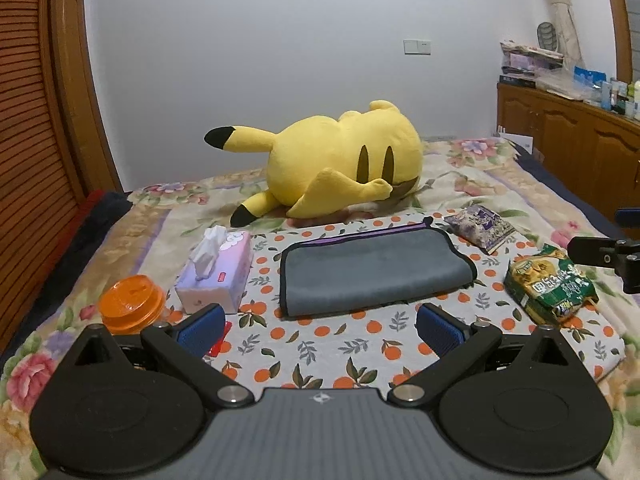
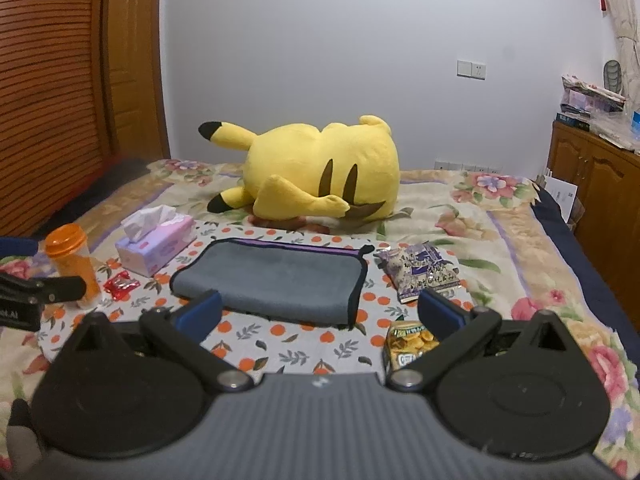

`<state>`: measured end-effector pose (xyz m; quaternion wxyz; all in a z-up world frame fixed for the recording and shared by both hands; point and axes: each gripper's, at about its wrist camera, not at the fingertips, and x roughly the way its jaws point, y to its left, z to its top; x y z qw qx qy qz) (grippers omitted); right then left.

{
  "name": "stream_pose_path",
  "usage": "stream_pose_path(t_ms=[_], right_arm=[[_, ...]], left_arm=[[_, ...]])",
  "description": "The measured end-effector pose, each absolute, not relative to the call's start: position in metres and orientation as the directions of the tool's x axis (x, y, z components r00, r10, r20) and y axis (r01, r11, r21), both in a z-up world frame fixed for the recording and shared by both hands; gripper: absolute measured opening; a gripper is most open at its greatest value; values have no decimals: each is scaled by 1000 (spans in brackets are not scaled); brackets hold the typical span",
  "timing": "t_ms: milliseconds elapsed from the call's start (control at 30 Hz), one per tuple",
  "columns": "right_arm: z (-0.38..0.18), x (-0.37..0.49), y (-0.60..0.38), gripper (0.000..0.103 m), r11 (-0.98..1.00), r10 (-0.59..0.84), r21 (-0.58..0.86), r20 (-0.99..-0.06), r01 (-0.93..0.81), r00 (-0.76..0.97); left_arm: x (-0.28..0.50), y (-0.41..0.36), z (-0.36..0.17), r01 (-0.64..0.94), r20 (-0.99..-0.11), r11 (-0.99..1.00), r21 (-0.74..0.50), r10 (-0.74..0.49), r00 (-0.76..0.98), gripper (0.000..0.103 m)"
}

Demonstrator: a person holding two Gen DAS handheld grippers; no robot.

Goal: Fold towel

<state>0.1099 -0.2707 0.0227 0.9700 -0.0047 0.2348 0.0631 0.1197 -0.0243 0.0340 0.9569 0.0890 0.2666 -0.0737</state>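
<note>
A grey towel with black trim and a purple edge lies folded into a long rectangle on an orange-dotted cloth on the bed. It also shows in the right wrist view. My left gripper is open and empty, hovering just in front of the towel's near edge. My right gripper is open and empty, in front of the towel's near right part. Neither touches the towel. Part of the right gripper shows at the right edge of the left wrist view.
A tissue box, an orange-lidded jar and a red candy lie left of the towel. A purple snack bag and a green snack bag lie right. A yellow plush lies behind. A wooden cabinet stands right.
</note>
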Motion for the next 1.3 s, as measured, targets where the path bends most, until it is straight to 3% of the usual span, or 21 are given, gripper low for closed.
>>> stream_pose_path(t_ms=[1300], right_arm=[[-14,41,-265,103,995,100,68,-503,-76,858]], left_arm=[[45,-16,-4,175,-573,981,88,-94,814,103]])
